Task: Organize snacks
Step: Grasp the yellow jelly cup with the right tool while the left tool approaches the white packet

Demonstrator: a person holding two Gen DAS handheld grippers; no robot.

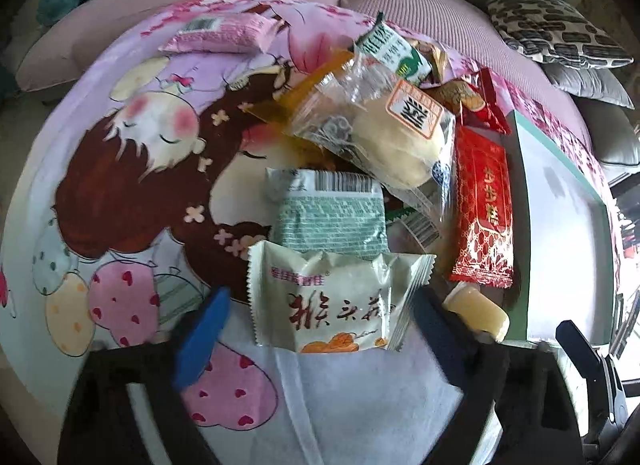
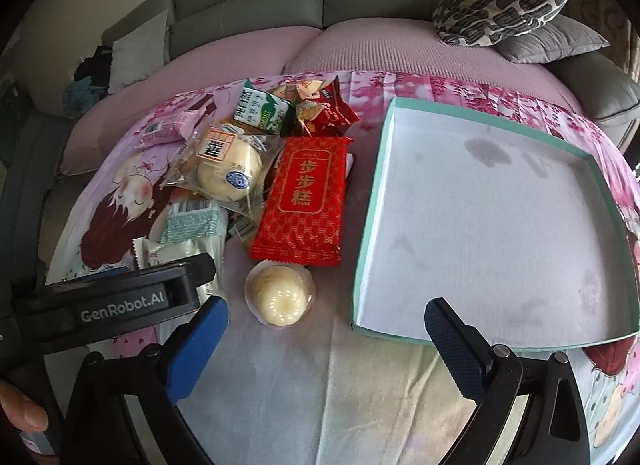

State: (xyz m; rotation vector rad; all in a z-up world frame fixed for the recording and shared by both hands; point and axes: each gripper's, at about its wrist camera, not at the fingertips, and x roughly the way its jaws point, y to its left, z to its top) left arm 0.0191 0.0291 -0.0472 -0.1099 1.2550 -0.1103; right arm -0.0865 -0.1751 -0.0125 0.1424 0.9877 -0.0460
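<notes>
A pile of snacks lies on a cartoon-print cloth. My left gripper [image 1: 320, 317] is open, its blue fingers on either side of a cream packet with red characters [image 1: 332, 301]. Beyond it lie a green-grey packet [image 1: 328, 213], a clear-wrapped bun [image 1: 384, 137] and a red cake packet [image 1: 484, 205]. My right gripper [image 2: 324, 329] is open and empty, just in front of a small jelly cup [image 2: 280, 297]. The red cake packet [image 2: 308, 197], the bun [image 2: 228, 173] and a green milk carton [image 2: 260, 111] lie behind it. A shallow teal-rimmed box [image 2: 368, 201] stands empty to the right.
A pink packet [image 1: 224, 33] lies at the cloth's far left. A sofa with pink covers [image 2: 400, 53] and patterned cushions [image 2: 500, 5] runs behind. The left gripper's body [image 2: 120, 297] is at the right wrist view's lower left.
</notes>
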